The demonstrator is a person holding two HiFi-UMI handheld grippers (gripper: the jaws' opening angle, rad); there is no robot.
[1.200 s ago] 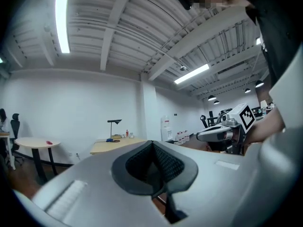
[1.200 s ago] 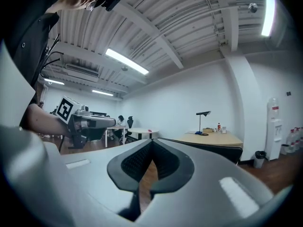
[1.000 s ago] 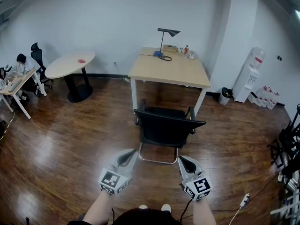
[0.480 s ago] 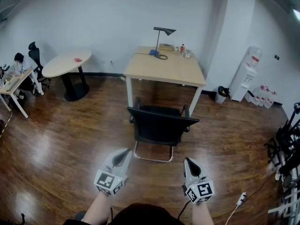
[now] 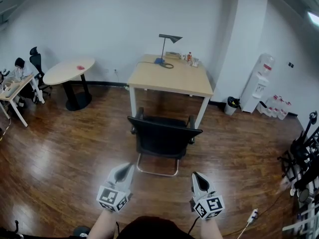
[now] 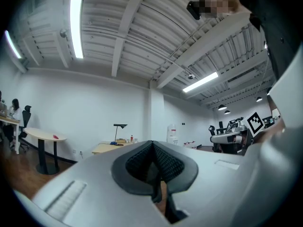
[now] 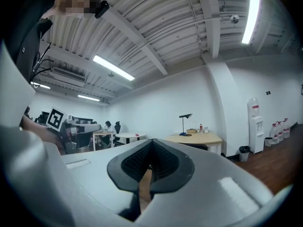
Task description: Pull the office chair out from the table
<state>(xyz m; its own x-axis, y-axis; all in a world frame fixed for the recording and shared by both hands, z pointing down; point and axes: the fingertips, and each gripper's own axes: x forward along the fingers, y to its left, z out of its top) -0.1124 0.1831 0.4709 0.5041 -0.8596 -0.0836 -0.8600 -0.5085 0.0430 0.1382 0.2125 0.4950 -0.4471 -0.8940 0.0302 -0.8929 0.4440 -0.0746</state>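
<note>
A black office chair [image 5: 163, 138] with armrests and a chrome sled base stands on the wooden floor, its back toward me, a short way in front of the square wooden table [image 5: 169, 76]. Both grippers hover near the bottom of the head view, some way short of the chair and touching nothing. My left gripper [image 5: 124, 169] is shut and empty. My right gripper [image 5: 197, 176] is shut and empty too. In the left gripper view the table [image 6: 110, 148] shows far off; the right gripper view shows the table [image 7: 194, 138] and the chair's black back [image 7: 195, 146] by it.
A desk lamp [image 5: 166, 46] and small bottles stand on the table. A round white table [image 5: 70, 69] is at the left, with a seated person [image 5: 20, 69] beyond. A water dispenser [image 5: 258, 86], a bin [image 5: 230, 105] and dark chairs [image 5: 299, 158] line the right side. A cable plug [image 5: 251, 216] lies on the floor.
The chair now sits farther from me in the picture, with more floor between it and the grippers. Both grippers have drawn back toward the lower edge, the right one more.
</note>
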